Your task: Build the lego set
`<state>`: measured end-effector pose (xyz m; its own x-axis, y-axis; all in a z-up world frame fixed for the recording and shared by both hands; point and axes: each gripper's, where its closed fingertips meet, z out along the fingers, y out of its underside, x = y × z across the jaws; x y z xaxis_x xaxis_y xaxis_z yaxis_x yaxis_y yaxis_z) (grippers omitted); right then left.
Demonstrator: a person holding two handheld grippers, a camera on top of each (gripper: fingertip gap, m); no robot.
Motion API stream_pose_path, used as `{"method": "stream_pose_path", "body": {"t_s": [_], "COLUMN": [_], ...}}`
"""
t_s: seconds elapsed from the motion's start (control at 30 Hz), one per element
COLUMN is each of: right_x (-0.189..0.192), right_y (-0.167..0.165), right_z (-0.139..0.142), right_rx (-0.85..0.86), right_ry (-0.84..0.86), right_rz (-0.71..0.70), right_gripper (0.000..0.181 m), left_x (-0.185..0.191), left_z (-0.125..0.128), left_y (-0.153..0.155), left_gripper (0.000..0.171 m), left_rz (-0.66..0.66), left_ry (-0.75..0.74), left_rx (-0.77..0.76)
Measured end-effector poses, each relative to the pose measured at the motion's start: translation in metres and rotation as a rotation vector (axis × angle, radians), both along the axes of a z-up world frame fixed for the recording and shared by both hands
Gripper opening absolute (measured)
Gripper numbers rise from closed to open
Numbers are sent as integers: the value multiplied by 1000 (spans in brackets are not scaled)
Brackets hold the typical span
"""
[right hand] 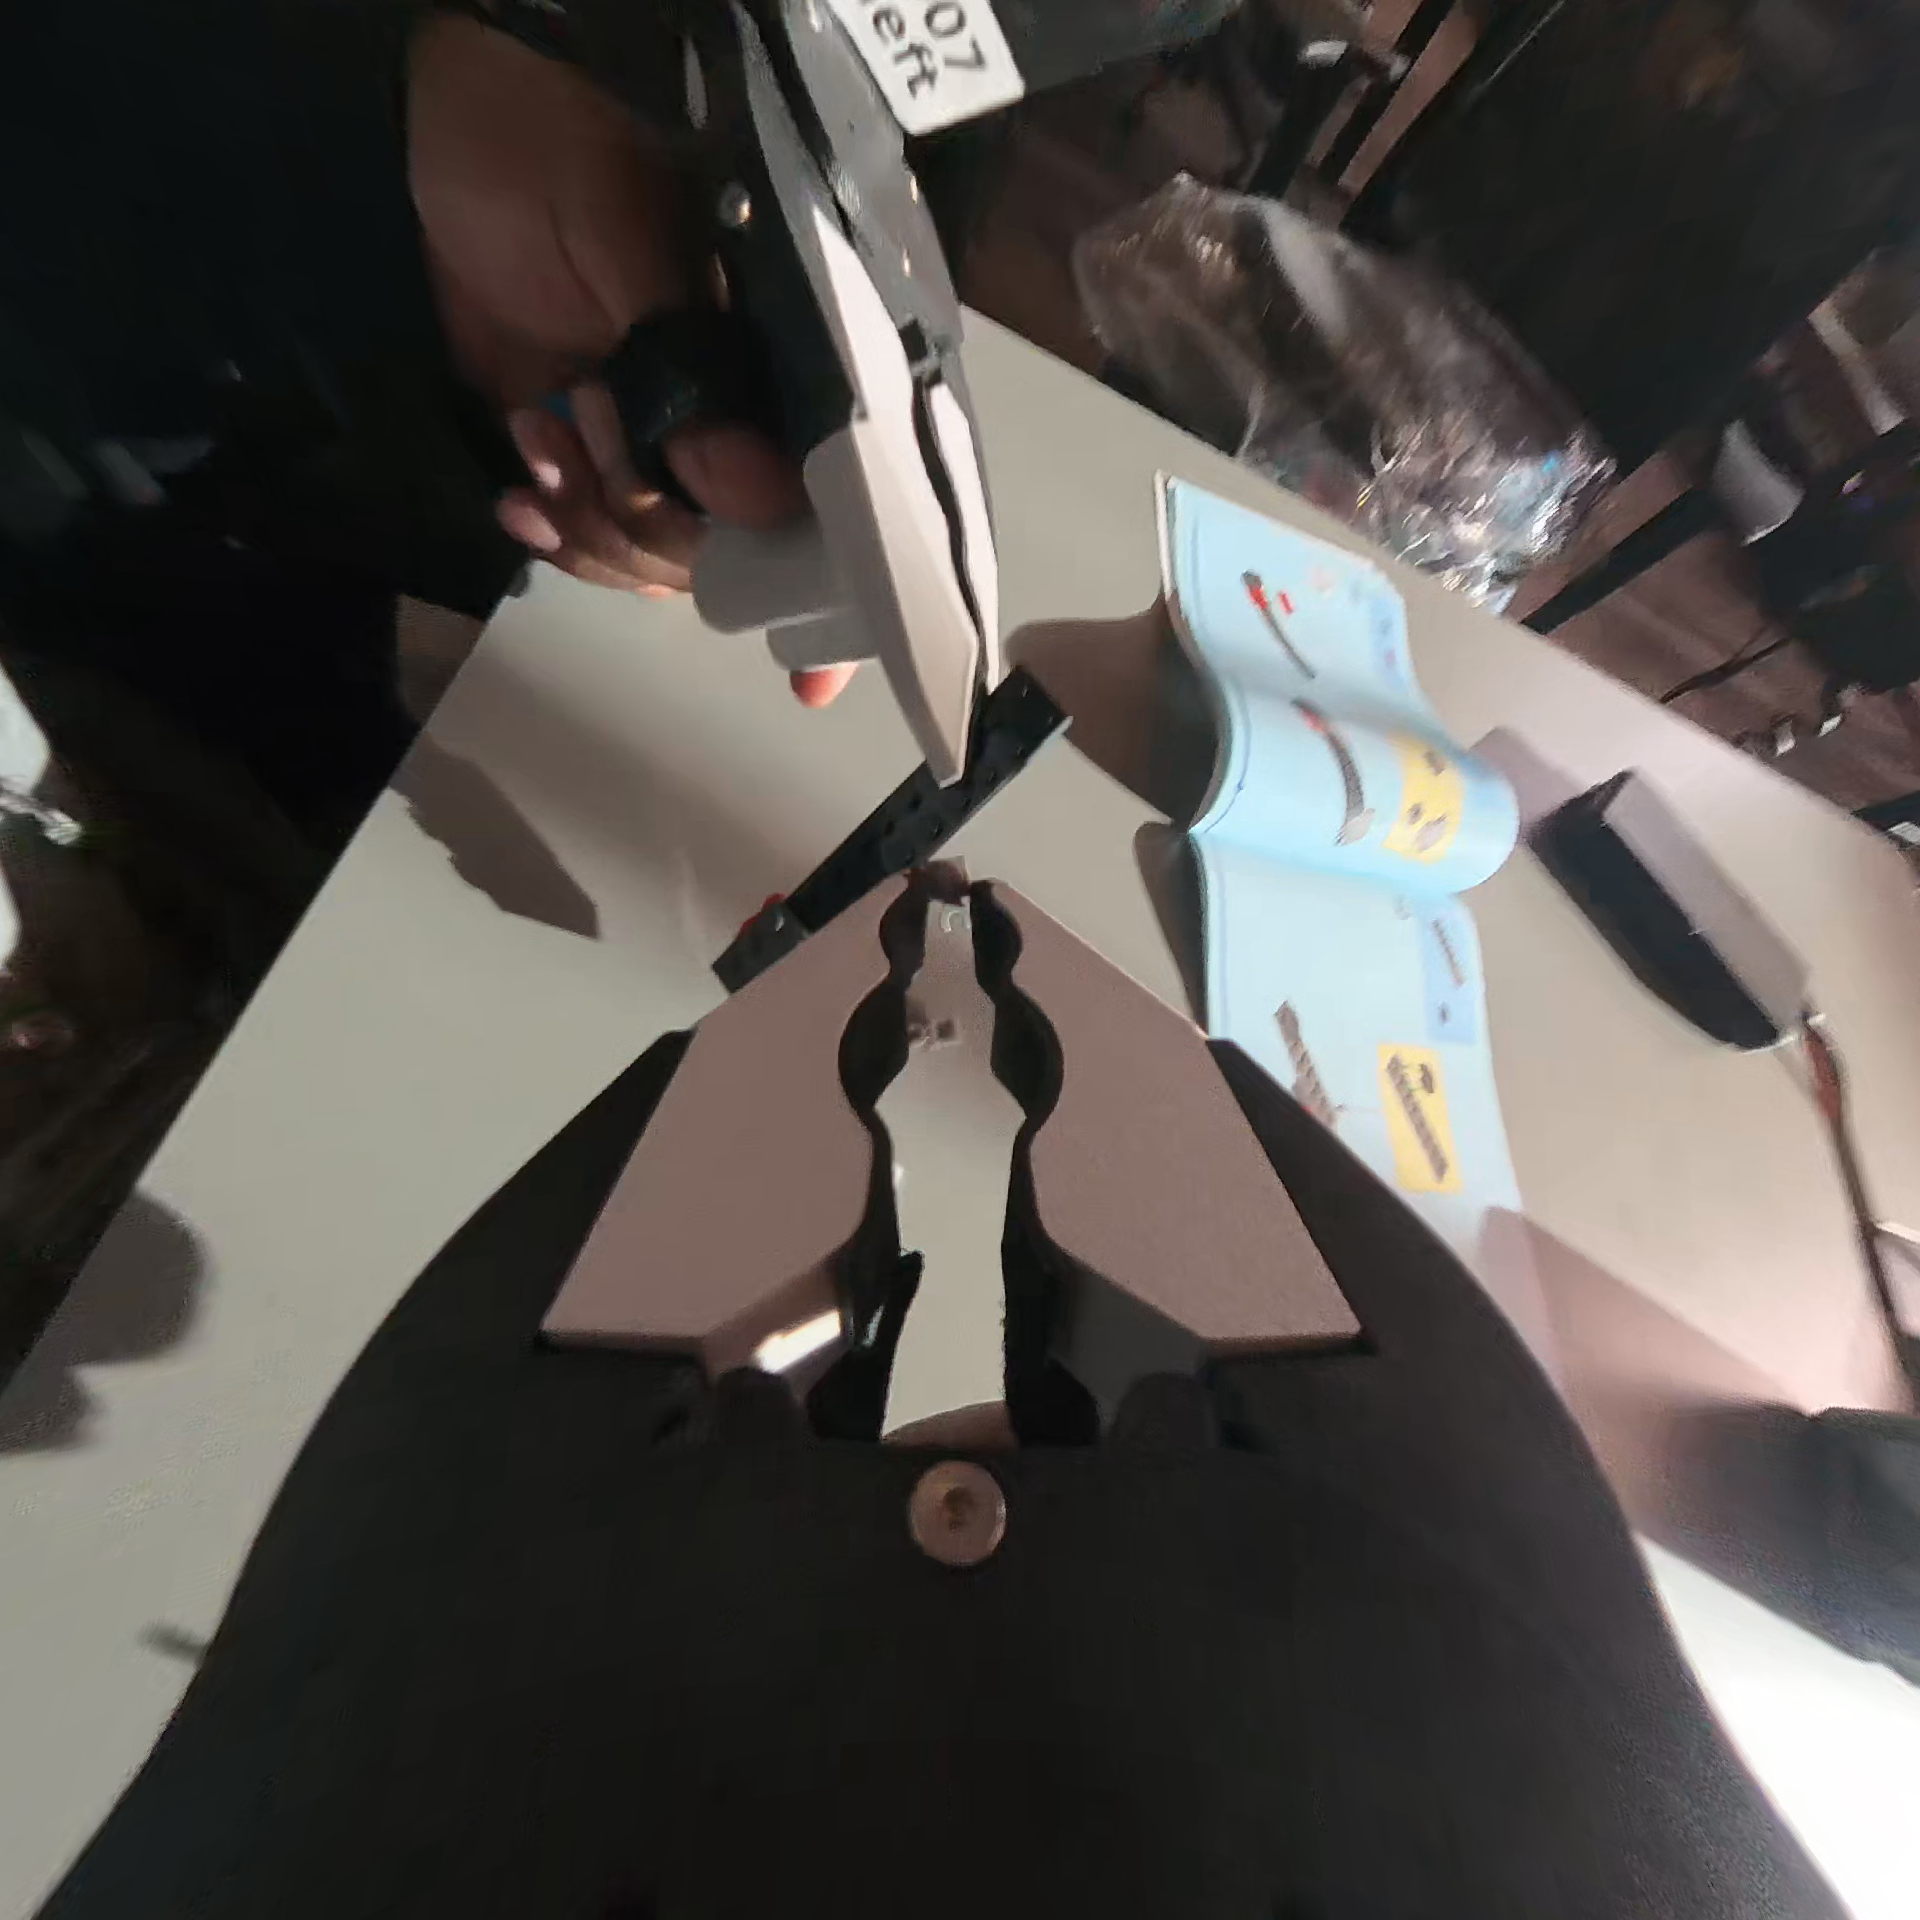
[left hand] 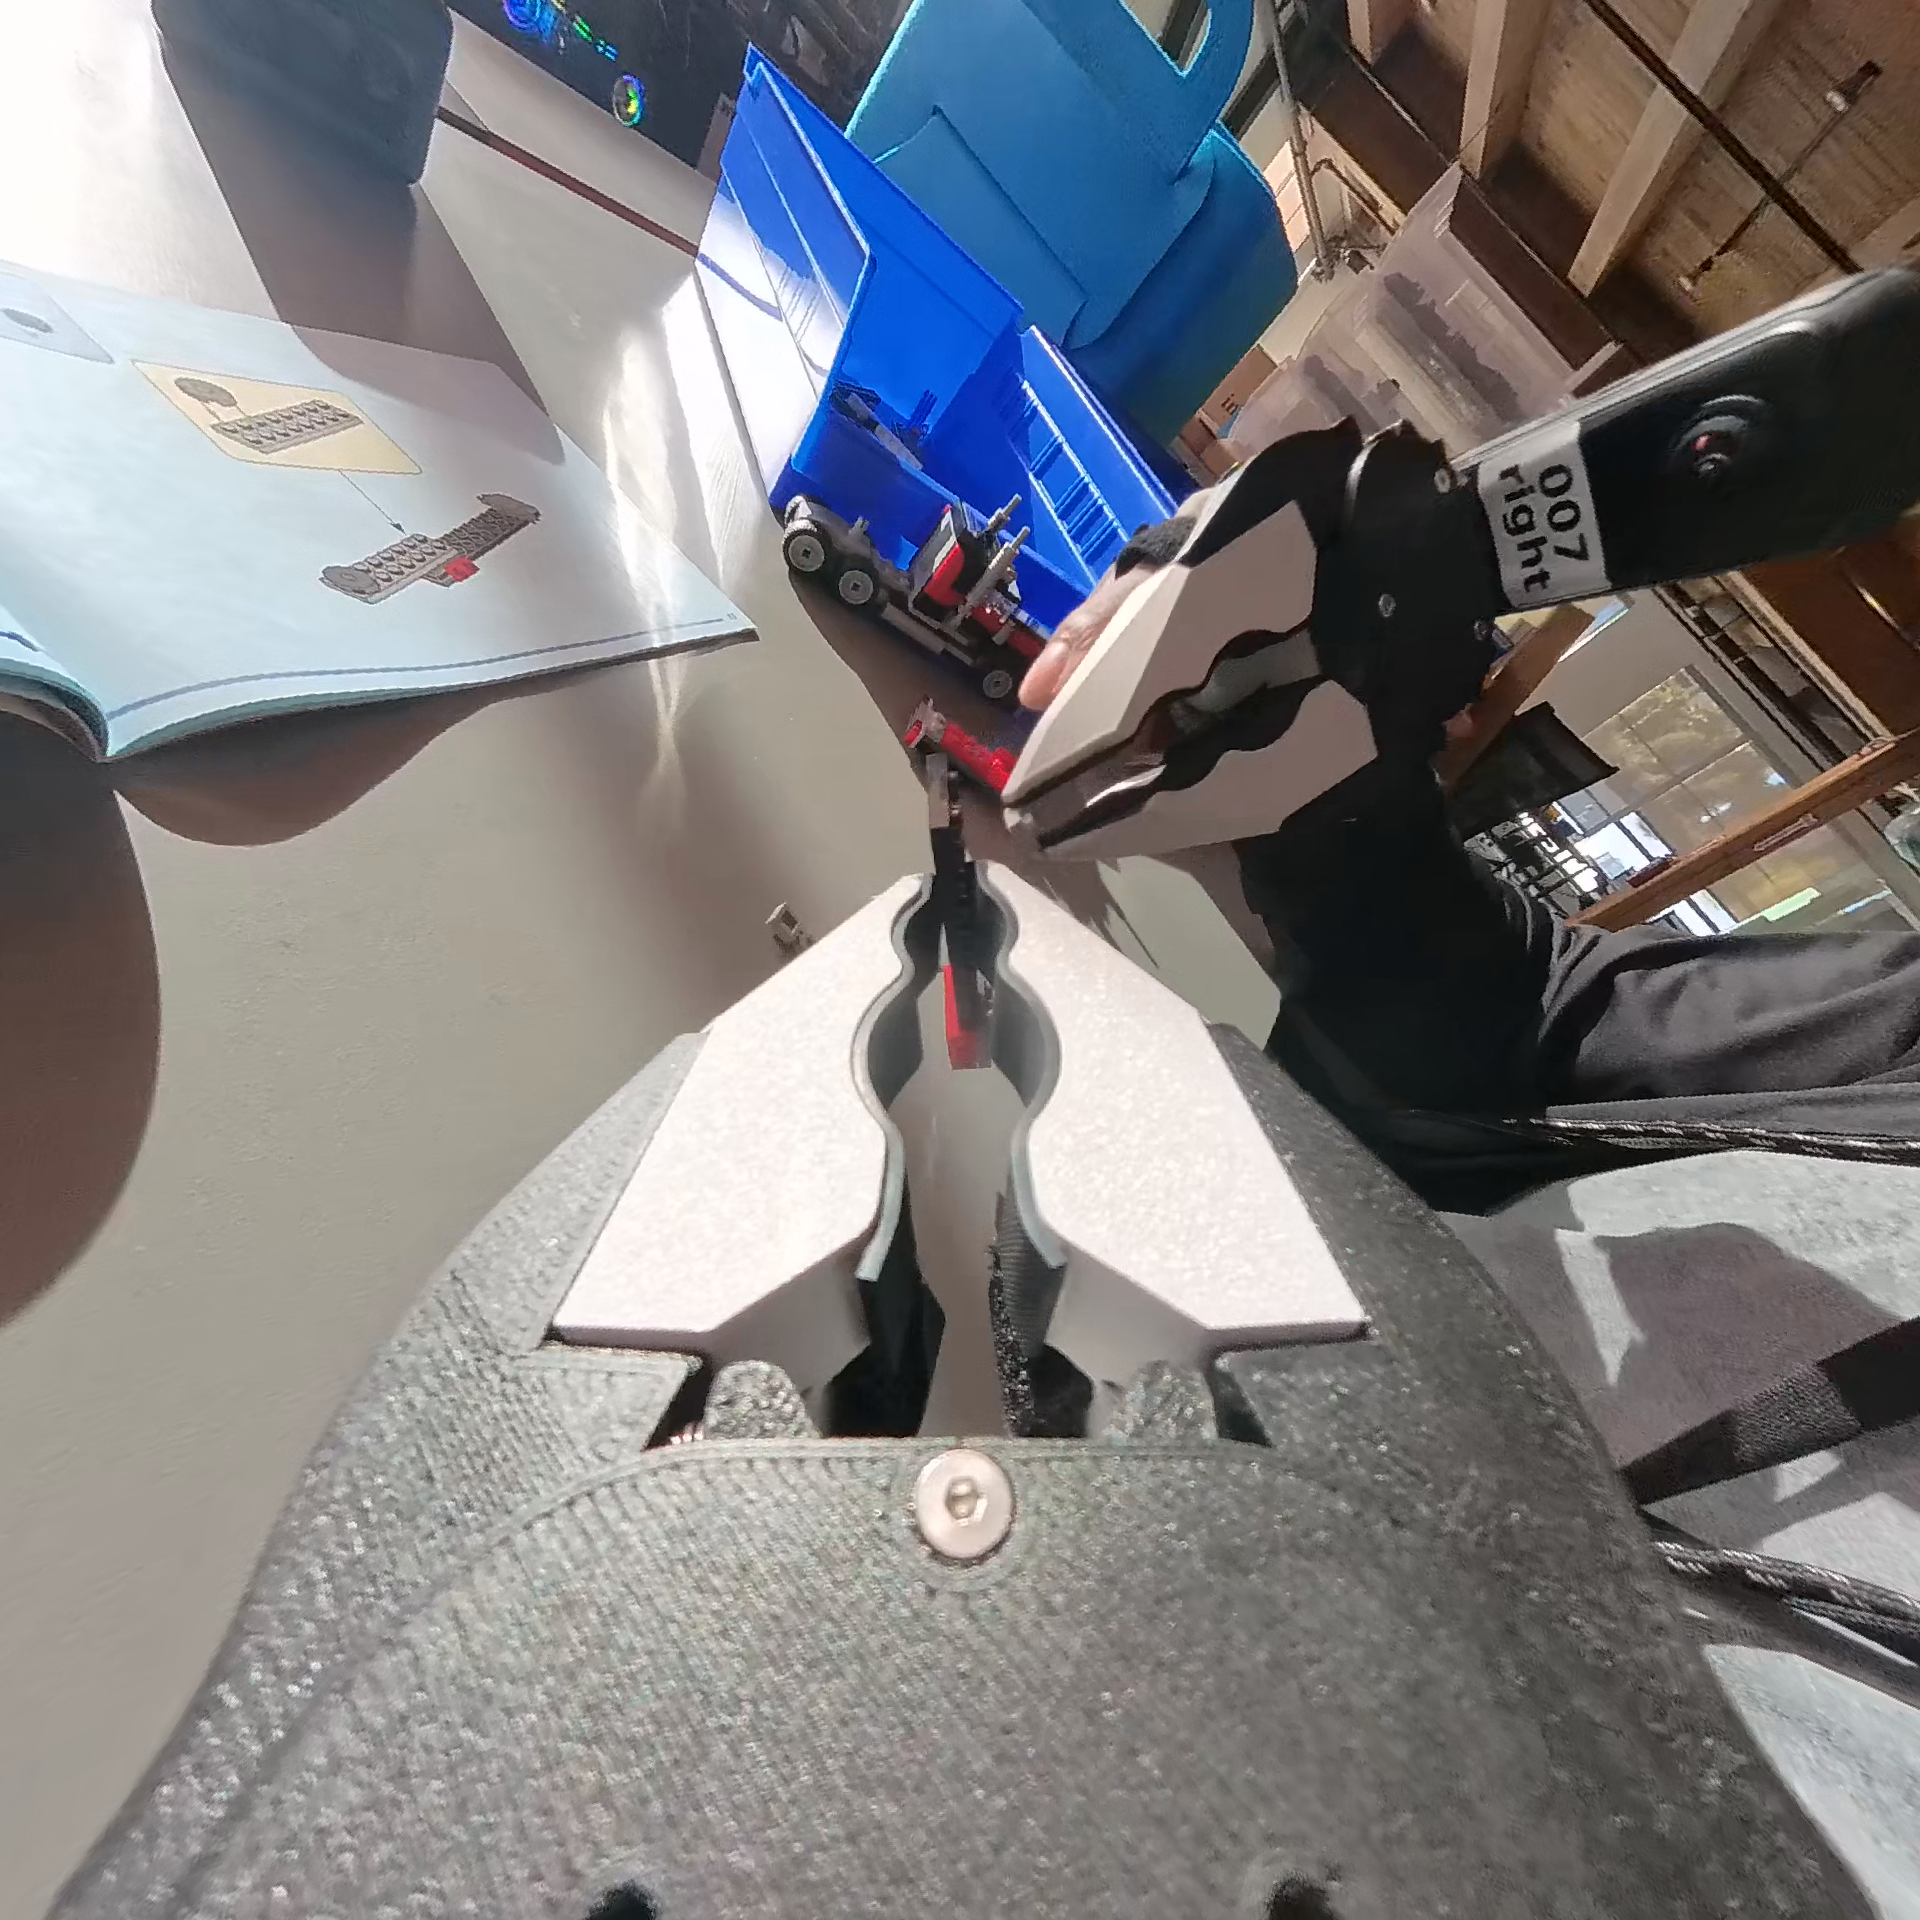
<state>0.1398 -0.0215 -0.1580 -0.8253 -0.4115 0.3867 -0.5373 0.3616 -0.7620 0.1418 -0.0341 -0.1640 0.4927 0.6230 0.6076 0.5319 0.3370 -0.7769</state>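
Observation:
My left gripper (left hand: 956, 896) is shut on a long black lego plate (left hand: 951, 883) with red bits, seen edge-on. In the right wrist view this plate (right hand: 914, 821) slants down-left from the left gripper (right hand: 961, 717), held above the table. My right gripper (right hand: 948, 888) is closed on a small lego piece (right hand: 940, 881) right at the plate's edge. In the left wrist view the right gripper (left hand: 1023, 821) sits just right of the plate's far end. A red lego part (left hand: 961, 743) shows beyond it; I cannot tell whether it is attached.
A built red and black lego truck (left hand: 914, 582) stands before a blue bin (left hand: 883, 343). An open instruction booklet (left hand: 312, 499) lies at the left, also in the right wrist view (right hand: 1351, 810). A small grey piece (left hand: 787, 925) lies on the grey table (left hand: 468, 1039). Left and right tips are no more than a few centimetres apart.

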Motion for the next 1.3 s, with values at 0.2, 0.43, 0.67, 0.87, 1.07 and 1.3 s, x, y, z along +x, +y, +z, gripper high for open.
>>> {"method": "stream_pose_path", "body": {"t_s": [0.2,0.43,0.67,0.87,1.07,1.3], "right_x": [5,5,8,10,12,14], "right_y": [-15,-19,-19,-16,-15,-16], "right_z": [9,6,4,4,7,15], "right_rx": [-76,-76,-79,-83,-98,-125], "right_ry": [150,248,296,322,334,310], "right_rz": [30,48,71,86,100,111], "right_gripper": [9,10,9,9,9,9], "left_x": [2,4,5,9,11,13], "left_z": [-1,-4,-4,-3,0,9], "left_y": [3,8,10,16,18,17], "left_gripper": [5,5,5,8,9,8], "left_rz": [-21,-43,-61,-96,-110,-112], "left_ry": [1,-5,-1,20,47,92], "left_rx": [-10,-34,-47,-68,-72,-24]}}
